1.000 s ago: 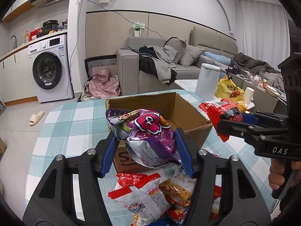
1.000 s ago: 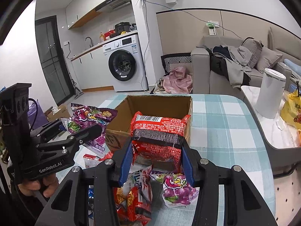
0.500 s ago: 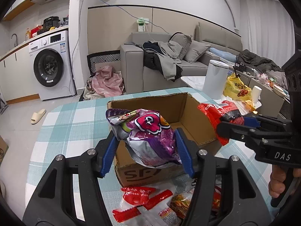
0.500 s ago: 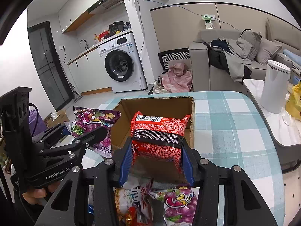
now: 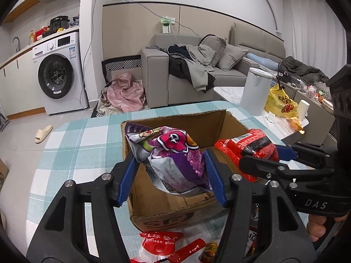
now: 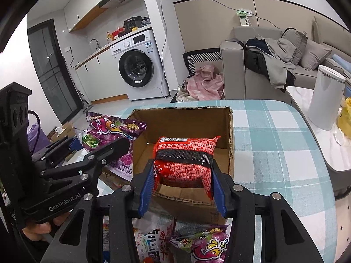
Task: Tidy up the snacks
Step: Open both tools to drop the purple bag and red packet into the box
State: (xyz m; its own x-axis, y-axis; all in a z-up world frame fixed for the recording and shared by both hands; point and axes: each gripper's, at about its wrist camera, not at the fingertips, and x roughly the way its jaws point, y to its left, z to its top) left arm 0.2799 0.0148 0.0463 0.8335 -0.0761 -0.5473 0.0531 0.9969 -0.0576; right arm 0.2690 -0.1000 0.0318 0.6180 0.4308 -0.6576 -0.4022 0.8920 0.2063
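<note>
An open cardboard box stands on a teal checked tablecloth. My left gripper is shut on a purple snack bag, which hangs over the box's near left part. My right gripper is shut on a red snack packet held above the box's near edge. In the left wrist view the right gripper comes in from the right with the red packet. Seen from the right wrist, the left gripper and purple bag sit left of the box.
Several loose snack packets lie on the table in front of the box. A white cylinder and a yellow bag stand on a side table to the right. A sofa and a washing machine are behind.
Both grippers have moved forward and slightly down with their packets, from in front of the box to over its opening. The loose snacks have slid toward the bottom of both views.
</note>
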